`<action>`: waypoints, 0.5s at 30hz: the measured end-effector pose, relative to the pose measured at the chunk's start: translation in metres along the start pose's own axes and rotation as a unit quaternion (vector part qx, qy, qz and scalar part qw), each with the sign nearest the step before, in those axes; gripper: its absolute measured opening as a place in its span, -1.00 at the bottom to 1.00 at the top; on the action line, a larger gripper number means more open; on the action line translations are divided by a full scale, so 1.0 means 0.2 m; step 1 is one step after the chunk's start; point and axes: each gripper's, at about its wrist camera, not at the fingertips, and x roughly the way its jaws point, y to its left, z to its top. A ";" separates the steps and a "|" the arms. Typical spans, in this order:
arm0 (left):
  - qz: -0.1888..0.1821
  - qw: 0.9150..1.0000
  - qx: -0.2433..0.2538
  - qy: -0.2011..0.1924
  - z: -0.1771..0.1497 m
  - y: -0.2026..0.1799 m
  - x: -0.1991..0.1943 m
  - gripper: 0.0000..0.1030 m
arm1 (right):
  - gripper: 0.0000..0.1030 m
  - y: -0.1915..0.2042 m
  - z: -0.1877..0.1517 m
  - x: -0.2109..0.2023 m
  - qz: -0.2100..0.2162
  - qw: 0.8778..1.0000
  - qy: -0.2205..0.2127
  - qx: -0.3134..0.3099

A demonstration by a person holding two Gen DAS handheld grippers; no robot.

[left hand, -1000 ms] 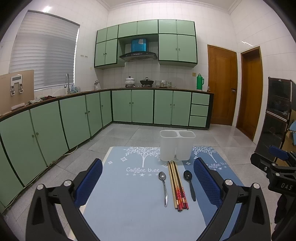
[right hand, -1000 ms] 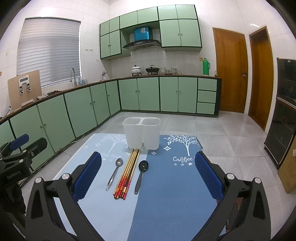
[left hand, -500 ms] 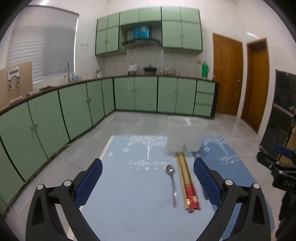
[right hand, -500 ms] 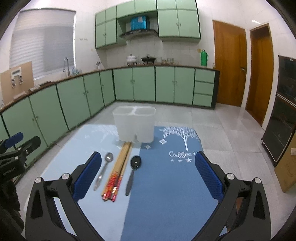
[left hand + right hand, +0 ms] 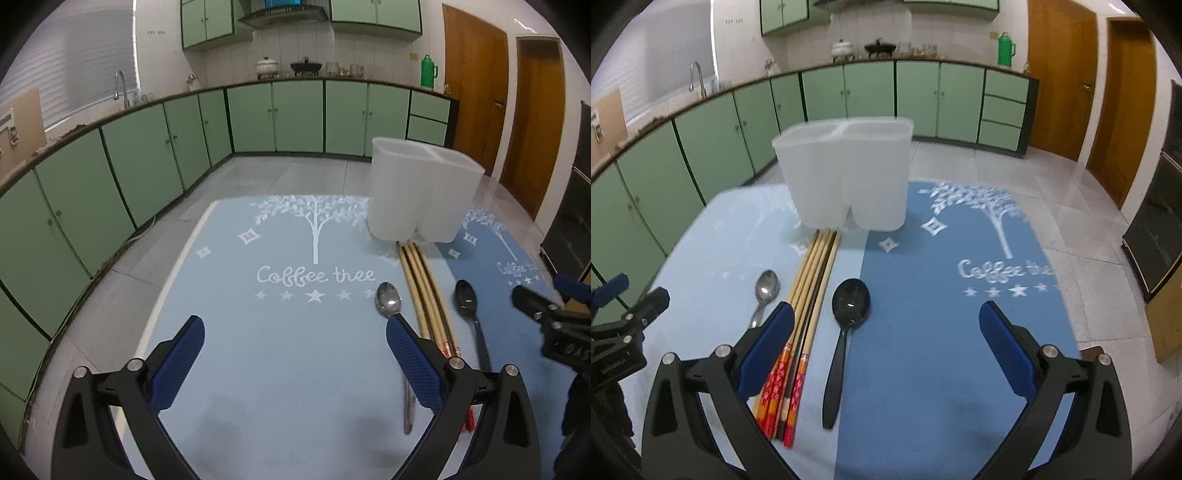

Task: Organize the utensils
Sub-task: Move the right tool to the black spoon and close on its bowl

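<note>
A white two-compartment utensil holder (image 5: pixel 846 173) stands at the far side of the blue mats; it also shows in the left wrist view (image 5: pixel 421 192). In front of it lie a metal spoon (image 5: pixel 764 293), several chopsticks (image 5: pixel 801 325) with red ends, and a black spoon (image 5: pixel 846 325), side by side. In the left wrist view the metal spoon (image 5: pixel 388 300), chopsticks (image 5: pixel 424 291) and black spoon (image 5: pixel 469 317) lie at the right. My left gripper (image 5: pixel 295 339) is open and empty, left of the utensils. My right gripper (image 5: pixel 886 325) is open and empty, with the black spoon between its fingers' line.
The table carries a light blue mat (image 5: pixel 258 332) and a darker blue mat (image 5: pixel 960 332). Green kitchen cabinets (image 5: pixel 147 147) run along the left and back. Wooden doors (image 5: pixel 476 85) are at the right. The table's left edge (image 5: pixel 173 269) drops to tiled floor.
Both grippers have moved forward and lower toward the utensils; the holder and utensils now look larger and closer. Both stay open.
</note>
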 end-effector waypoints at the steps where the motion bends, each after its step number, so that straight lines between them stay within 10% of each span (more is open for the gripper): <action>1: 0.000 1.000 0.000 0.005 0.00 0.00 0.03 0.87 | 0.84 0.01 0.00 0.02 -0.001 1.000 0.007 0.000; 15: 0.000 0.999 0.005 0.033 0.01 0.04 0.21 0.87 | 0.48 0.07 0.01 0.31 -0.004 0.999 0.053 0.009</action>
